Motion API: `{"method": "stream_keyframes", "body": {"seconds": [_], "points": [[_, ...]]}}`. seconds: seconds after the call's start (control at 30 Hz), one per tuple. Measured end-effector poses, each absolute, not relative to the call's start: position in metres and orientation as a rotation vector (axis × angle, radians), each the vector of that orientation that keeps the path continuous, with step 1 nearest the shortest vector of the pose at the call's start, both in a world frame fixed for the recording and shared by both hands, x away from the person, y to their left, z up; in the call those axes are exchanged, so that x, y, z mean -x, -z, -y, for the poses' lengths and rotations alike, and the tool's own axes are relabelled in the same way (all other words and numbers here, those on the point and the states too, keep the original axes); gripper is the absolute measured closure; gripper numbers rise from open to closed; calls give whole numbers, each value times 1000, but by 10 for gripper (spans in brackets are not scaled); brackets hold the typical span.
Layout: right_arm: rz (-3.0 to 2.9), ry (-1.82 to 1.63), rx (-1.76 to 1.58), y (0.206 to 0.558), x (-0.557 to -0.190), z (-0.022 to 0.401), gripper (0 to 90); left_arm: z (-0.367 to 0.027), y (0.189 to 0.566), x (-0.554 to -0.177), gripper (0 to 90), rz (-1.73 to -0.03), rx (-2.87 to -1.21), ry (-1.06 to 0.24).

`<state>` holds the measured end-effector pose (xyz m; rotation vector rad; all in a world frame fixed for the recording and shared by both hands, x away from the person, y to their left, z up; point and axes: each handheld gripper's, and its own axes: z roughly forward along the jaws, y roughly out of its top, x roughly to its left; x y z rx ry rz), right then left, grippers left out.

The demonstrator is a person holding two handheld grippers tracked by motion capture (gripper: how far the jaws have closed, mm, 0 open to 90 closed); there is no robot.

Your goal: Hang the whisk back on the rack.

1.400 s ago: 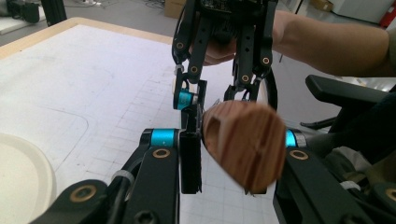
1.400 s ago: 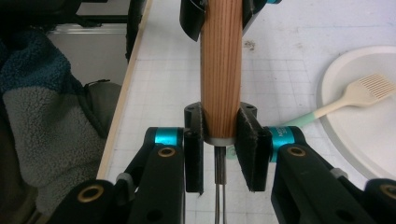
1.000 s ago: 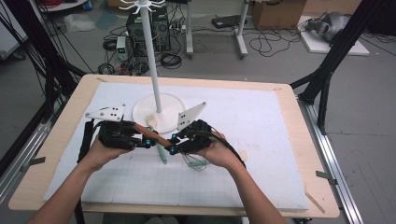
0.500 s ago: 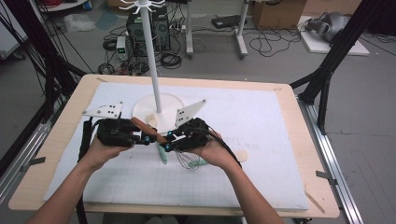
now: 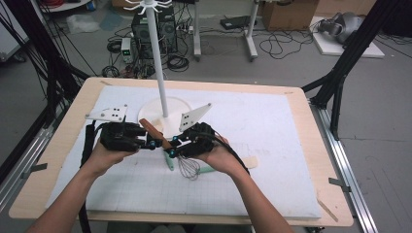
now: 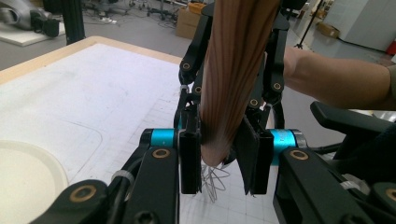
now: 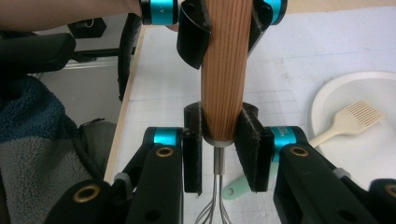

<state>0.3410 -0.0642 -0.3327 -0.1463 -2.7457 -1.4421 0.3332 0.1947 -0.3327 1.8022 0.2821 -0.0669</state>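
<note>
Tabletop (image 5: pixel 291 145) w/ white grid mat; white stand base (image 5: pixel 167 109) w/ tall pole sits just behind the hands. A cream slotted spatula (image 7: pixel 350 122) lies on that base. A mint-green utensil (image 5: pixel 171 162) lies on the mat under the whisk, another pale handle near the right wrist. The whisk (image 5: pixel 167 144) is held above the mat, between both hands, wood handle up-left, wire loops down-right. Left hand-held gripper (image 5: pixel 150 144) is clamped on the handle's free end; right hand-held gripper (image 5: pixel 171 144) is clamped on the handle just above the metal collar. Jaws face each other, nearly touching.
</note>
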Motion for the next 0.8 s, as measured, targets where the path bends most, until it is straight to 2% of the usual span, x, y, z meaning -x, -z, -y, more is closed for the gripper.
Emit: {"method": "stream_keyframes", "body": {"seconds": [0.5, 0.63, 0.8], "points": [[2740, 1489, 162, 330, -342, 65, 742, -193, 328, -332, 712, -304, -1766, 37], [2688, 1555, 202, 328, -344, 68, 742, -195, 328, -334, 662, -332, -1748, 33], [2654, 1575, 208, 328, -345, 66, 742, -194, 328, -334, 648, -338, -1730, 32]]}}
